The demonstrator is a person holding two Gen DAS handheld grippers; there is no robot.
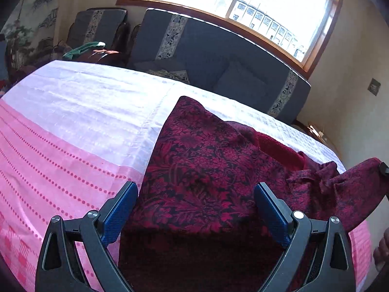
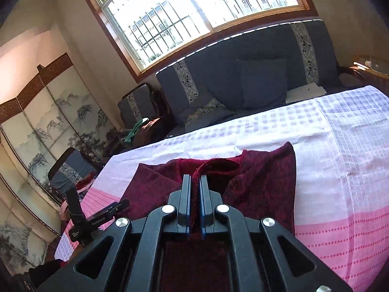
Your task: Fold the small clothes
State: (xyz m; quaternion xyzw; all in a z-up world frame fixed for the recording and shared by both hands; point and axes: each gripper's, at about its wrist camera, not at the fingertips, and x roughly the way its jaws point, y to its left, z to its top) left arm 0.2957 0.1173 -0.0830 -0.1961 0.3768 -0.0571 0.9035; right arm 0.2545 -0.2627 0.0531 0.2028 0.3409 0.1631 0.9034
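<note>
A dark red floral-patterned garment [image 1: 199, 165] lies on the pink and white cloth-covered table [image 1: 73, 121]. My left gripper [image 1: 195, 189] is open, its blue pads on either side of the garment's near part and above it. My right gripper [image 2: 195, 182] is shut on an edge of the garment [image 2: 262, 180] near its plain red collar lining, with fabric pinched between the pads. In the left wrist view that held part is lifted at the far right [image 1: 359, 189]. In the right wrist view the left gripper [image 2: 97, 219] shows at the lower left.
A dark blue sofa [image 1: 218, 56] with cushions stands behind the table under a big window [image 2: 194, 12]. A painted folding screen [image 2: 48, 121] stands at the left. A chair with green cloth [image 1: 82, 48] is at the back left.
</note>
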